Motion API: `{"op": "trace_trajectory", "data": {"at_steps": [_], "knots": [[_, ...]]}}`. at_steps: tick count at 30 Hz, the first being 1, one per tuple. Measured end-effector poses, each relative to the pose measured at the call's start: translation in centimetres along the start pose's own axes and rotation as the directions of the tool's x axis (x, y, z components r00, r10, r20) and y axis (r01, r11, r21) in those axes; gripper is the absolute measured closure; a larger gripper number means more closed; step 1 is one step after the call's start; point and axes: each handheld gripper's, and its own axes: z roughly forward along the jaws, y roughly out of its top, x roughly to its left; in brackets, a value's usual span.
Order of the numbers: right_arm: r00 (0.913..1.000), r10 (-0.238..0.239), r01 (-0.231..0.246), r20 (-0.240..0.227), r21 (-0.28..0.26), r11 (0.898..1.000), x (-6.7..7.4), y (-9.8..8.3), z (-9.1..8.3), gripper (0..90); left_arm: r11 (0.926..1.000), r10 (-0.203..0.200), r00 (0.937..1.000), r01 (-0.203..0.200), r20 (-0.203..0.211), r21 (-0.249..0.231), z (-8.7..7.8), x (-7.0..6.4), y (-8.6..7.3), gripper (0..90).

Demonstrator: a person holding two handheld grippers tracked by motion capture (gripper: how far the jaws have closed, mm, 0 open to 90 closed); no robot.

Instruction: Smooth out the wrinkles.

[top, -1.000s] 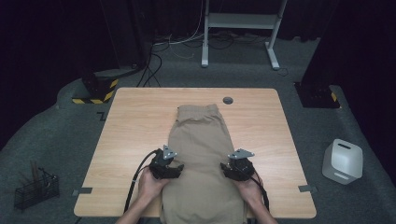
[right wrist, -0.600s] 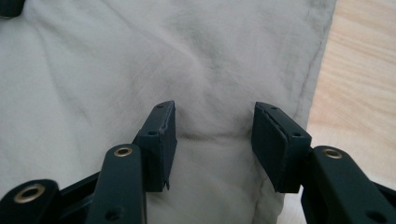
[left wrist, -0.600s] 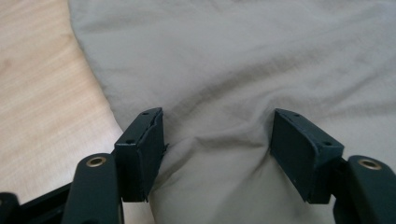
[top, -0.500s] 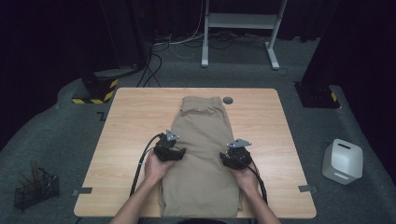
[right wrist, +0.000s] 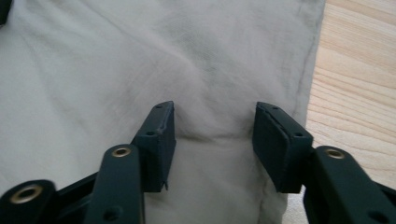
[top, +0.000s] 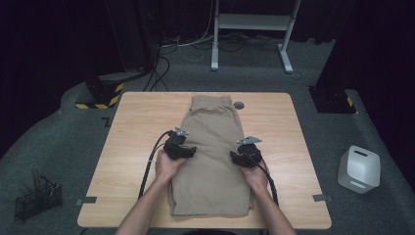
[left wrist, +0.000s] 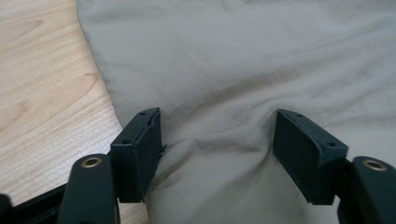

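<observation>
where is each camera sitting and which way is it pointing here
High view: fixed above the person's side, looking forward and down on the wooden table and beige trousers; both forearms, the left gripper and right gripper show.
Left gripper view: rides the left gripper, looking along its open jaws onto the trousers' edge by the table.
Right gripper view: rides the right gripper, looking along its open jaws onto the trousers; table beside.
Shared: all three show trousers and table.
</observation>
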Motion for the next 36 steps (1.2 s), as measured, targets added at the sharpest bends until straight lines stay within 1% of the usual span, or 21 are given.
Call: {"op": "trace_trajectory", "data": {"at_steps": [1, 2, 3, 4, 5, 7, 9, 10, 13, 15, 16, 18, 20, 21, 24, 26, 29, 31, 32, 34, 36], "knots": [[1.0, 0.002, -0.002, -0.006, -0.001, 1.0, 0.0, 0.0, 0.0, 47.0, 0.9997, -0.021, 0.9997, 0.021, 0.016, -0.011, -0.3, 0.1, -0.1, 31.0], [0.9997, 0.016, -0.016, -0.02, 0.001, 1.0, -0.1, 0.0, -0.1, 45.5, 0.9994, -0.027, 0.9993, 0.028, 0.024, -0.02, -0.5, 0.2, -0.1, 30.8], [0.9988, 0.034, -0.034, -0.035, -0.002, 0.999, -0.3, 0.0, -0.2, 43.6, 0.9991, -0.028, 0.9992, 0.029, 0.026, -0.029, -0.9, 0.2, 0.0, 30.7], [0.9971, 0.058, -0.059, -0.048, -0.01, 0.998, -0.4, 0.0, -0.5, 43.1, 0.9989, -0.027, 0.9993, 0.028, 0.026, -0.038, -1.3, 0.3, 0.0, 30.6], [0.9959, 0.072, -0.073, -0.056, -0.022, 0.997, -0.5, -0.1, -0.8, 43.2, 0.9986, -0.024, 0.9994, 0.025, 0.025, -0.047, -1.7, 0.3, 0.1, 30.6], [0.9956, 0.072, -0.074, -0.06, -0.036, 0.997, -0.7, -0.2, -1.6, 43.1, 0.998, -0.025, 0.9992, 0.027, 0.031, -0.056, -2.7, 0.4, 0.1, 30.2], [0.9936, 0.091, -0.095, -0.067, -0.052, 0.994, -1.1, -0.4, -2.3, 42.9, 0.9983, -0.025, 0.9993, 0.026, 0.029, -0.052, -3.4, 0.5, -0.1, 29.5], [0.993, 0.096, -0.1, -0.069, -0.055, 0.993, -1.3, -0.5, -2.6, 42.5, 0.9977, -0.031, 0.9991, 0.032, 0.029, -0.059, -3.9, 0.5, -0.3, 29.3], [0.9921, 0.105, -0.108, -0.069, -0.04, 0.993, -1.8, -1.2, -3.2, 41.0, 0.9963, -0.041, 0.9985, 0.044, 0.036, -0.074, -5.1, 0.8, -1.0, 29.3], [0.9916, 0.111, -0.113, -0.067, -0.036, 0.993, -2.0, -1.6, -3.5, 39.3, 0.9958, -0.041, 0.9985, 0.044, 0.035, -0.081, -5.7, 1.0, -1.3, 29.7], [0.9918, 0.109, -0.112, -0.066, -0.037, 0.993, -2.1, -1.8, -3.7, 38.5, 0.9957, -0.046, 0.9987, 0.047, 0.023, -0.079, -5.9, 1.0, -1.5, 29.9], [0.9912, 0.118, -0.12, -0.061, -0.042, 0.992, -2.4, -2.2, -4.0, 38.0, 0.9949, -0.065, 0.9975, 0.066, 0.028, -0.075, -6.2, 1.2, -1.9, 30.0], [0.9896, 0.128, -0.13, -0.066, -0.036, 0.991, -2.6, -2.5, -4.3, 37.2, 0.9939, -0.081, 0.9959, 0.083, 0.041, -0.073, -6.5, 1.1, -2.4, 29.7], [0.9889, 0.132, -0.135, -0.068, -0.034, 0.99, -2.7, -2.6, -4.5, 36.9, 0.994, -0.081, 0.9959, 0.084, 0.041, -0.07, -6.5, 1.1, -2.5, 29.6], [0.9876, 0.14, -0.143, -0.071, -0.039, 0.989, -2.8, -2.9, -4.8, 37.0, 0.9923, -0.105, 0.9935, 0.107, 0.044, -0.061, -6.6, 1.0, -3.3, 29.5], [0.9862, 0.15, -0.152, -0.071, -0.031, 0.988, -2.7, -3.0, -4.9, 37.3, 0.9894, -0.13, 0.99, 0.133, 0.054, -0.057, -6.7, 0.9, -3.8, 29.5], [0.9877, 0.145, -0.146, -0.058, -0.019, 0.989, -2.5, -3.2, -4.6, 37.7, 0.9912, -0.122, 0.992, 0.124, 0.031, -0.048, -6.6, 0.7, -4.4, 29.1], [0.9865, 0.153, -0.154, -0.059, -0.008, 0.988, -2.4, -3.4, -4.3, 37.7, 0.9898, -0.133, 0.9906, 0.134, 0.033, -0.048, -6.4, 0.7, -4.8, 29.0], [0.9871, 0.149, -0.15, -0.058, -0.004, 0.989, -2.4, -3.4, -4.2, 37.7, 0.9888, -0.14, 0.9895, 0.142, 0.035, -0.046, -6.3, 0.7, -4.8, 28.9], [0.9863, 0.155, -0.155, -0.056, 0.0, 0.988, -2.2, -3.3, -3.9, 37.7, 0.99, -0.136, 0.9906, 0.137, 0.014, -0.035, -5.8, 0.5, -4.8, 28.5], [0.9854, 0.163, -0.163, -0.049, 0.001, 0.987, -2.1, -3.2, -3.7, 37.7, 0.9889, -0.145, 0.9893, 0.146, 0.007, -0.029, -5.4, 0.5, -4.8, 28.7]]}}
